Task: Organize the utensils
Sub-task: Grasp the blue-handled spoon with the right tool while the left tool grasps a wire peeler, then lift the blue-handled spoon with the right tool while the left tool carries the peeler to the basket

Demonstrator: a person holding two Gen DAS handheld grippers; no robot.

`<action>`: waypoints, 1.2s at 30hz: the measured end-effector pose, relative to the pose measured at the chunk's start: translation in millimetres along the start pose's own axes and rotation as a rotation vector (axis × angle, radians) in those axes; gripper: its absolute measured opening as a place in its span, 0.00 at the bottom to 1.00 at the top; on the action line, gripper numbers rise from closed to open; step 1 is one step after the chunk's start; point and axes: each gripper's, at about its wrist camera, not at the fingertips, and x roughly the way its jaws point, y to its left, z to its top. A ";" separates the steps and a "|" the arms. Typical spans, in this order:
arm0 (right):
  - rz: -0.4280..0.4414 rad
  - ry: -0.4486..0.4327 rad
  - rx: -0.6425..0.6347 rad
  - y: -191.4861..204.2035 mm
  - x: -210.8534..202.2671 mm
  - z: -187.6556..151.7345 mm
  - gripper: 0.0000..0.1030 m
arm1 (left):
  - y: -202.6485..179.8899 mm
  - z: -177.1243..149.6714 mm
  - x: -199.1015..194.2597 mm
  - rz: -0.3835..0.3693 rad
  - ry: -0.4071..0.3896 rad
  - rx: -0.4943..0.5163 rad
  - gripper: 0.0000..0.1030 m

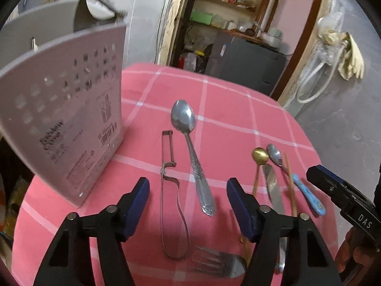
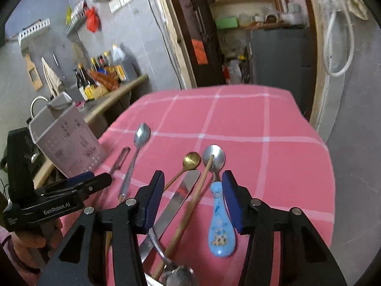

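- Leftmost, a grey perforated utensil holder (image 1: pixel 71 109) stood upright on the pink checked tablecloth (image 1: pixel 226 109).
- Just right of it, the left gripper (image 1: pixel 188 205) hovered with jaws wide and nothing between them, over a metal peeler (image 1: pixel 169 166) and a large patterned spoon (image 1: pixel 190 143) lying side by side.
- A fork (image 1: pixel 219 262) lay crosswise near that gripper's base.
- Further right lay a cluster: a gold spoon (image 2: pixel 190 160), a table knife (image 2: pixel 176 200), a wooden chopstick (image 2: pixel 190 207) and a blue-handled spoon (image 2: pixel 220 217), the chopstick's tip resting on that spoon's bowl.
- Over them the right gripper (image 2: pixel 193 200) hung, jaws wide, gripping nothing.
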 end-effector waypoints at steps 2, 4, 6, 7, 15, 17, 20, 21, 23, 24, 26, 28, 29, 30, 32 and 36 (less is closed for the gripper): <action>0.001 0.030 0.014 -1.3 12.9 3.5 0.44 | 1.2 0.7 7.5 0.006 0.017 -0.018 0.57; 0.001 0.045 0.034 -4.7 21.4 8.1 0.44 | 2.0 2.1 12.9 0.016 0.028 -0.033 0.55; 0.002 0.059 0.053 -10.1 27.2 11.5 0.43 | 3.1 3.6 17.5 0.020 0.040 -0.048 0.51; 0.000 0.070 0.061 -12.7 29.5 11.9 0.41 | 3.6 3.6 21.2 0.024 0.053 -0.057 0.47; -0.022 0.199 0.058 -19.8 55.2 6.7 0.25 | 4.5 12.0 33.6 0.056 0.084 -0.053 0.29; -0.015 0.219 0.040 -15.8 58.0 7.3 0.25 | 2.5 14.4 35.8 0.068 0.098 -0.039 0.21; -0.034 0.281 -0.009 -6.9 69.4 12.3 0.24 | 2.8 16.2 37.6 0.072 0.114 -0.043 0.18; -0.051 0.305 -0.033 -2.7 74.2 15.0 0.24 | 3.5 16.8 37.0 0.072 0.116 -0.046 0.18; -0.075 0.357 -0.065 3.8 85.2 19.0 0.24 | 3.3 17.7 37.7 0.051 0.133 -0.054 0.18; -0.091 0.385 -0.087 7.7 91.2 21.4 0.24 | 3.1 18.9 37.9 0.044 0.140 -0.055 0.18; -0.119 0.412 -0.127 16.0 97.9 26.2 0.24 | 0.6 21.3 39.1 0.035 0.171 -0.045 0.18; -0.136 0.442 -0.155 22.6 104.6 30.9 0.24 | -1.8 24.3 41.0 0.035 0.199 -0.027 0.18; -0.135 0.456 -0.153 23.7 106.6 33.3 0.23 | -2.6 25.8 42.3 0.035 0.213 -0.022 0.18; -0.131 0.464 -0.145 23.8 107.5 34.7 0.19 | -3.3 27.2 42.6 0.037 0.224 -0.017 0.18; -0.145 0.464 -0.134 21.5 107.8 35.7 0.09 | -8.7 31.2 45.6 0.053 0.257 0.015 0.18; -0.074 0.472 -0.018 6.6 96.8 33.7 0.07 | -12.3 35.6 47.2 0.008 0.313 0.021 0.18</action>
